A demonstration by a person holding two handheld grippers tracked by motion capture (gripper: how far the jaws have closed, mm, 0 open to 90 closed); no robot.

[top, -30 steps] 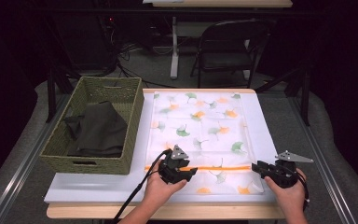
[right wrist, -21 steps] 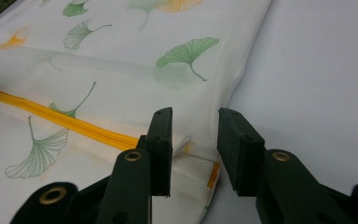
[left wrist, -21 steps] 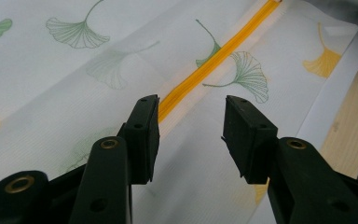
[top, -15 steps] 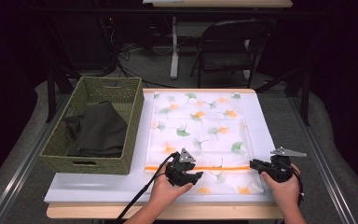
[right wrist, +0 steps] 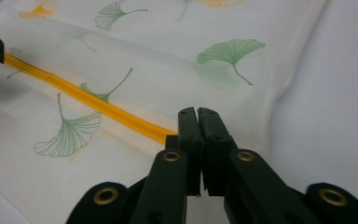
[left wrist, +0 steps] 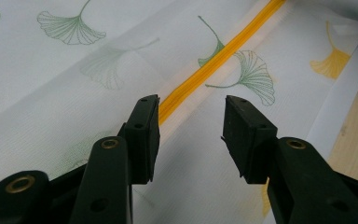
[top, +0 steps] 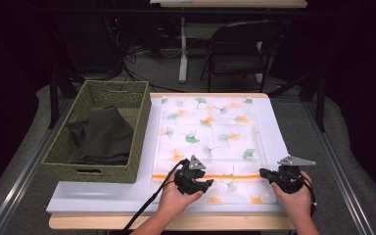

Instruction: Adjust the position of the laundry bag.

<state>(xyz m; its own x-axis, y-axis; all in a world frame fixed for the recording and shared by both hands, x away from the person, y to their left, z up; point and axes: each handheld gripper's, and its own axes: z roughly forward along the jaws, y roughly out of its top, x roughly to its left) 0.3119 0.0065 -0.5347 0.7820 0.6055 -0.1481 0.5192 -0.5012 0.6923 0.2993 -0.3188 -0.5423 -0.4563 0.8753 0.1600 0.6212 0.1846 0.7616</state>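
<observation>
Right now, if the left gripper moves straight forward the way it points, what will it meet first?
Probably the orange zipper on the ginkgo-print cloth: the left gripper points at it with jaws apart, low over the cloth. Depth is uncertain.

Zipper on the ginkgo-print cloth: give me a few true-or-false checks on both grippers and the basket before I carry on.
1. The right gripper has its jaws shut at the end of the orange zipper. True; they have just been closing, and whether they pinch the pull is hidden.
2. The left gripper is clamped on the zipper. False; its jaws stand open over the cloth, the zipper running up between them.
3. The woven basket is empty. False; a dark garment lies in it.
4. The basket stands to the left of the cloth. True.
5. The cloth is bunched in a heap. False; it lies spread flat.
</observation>
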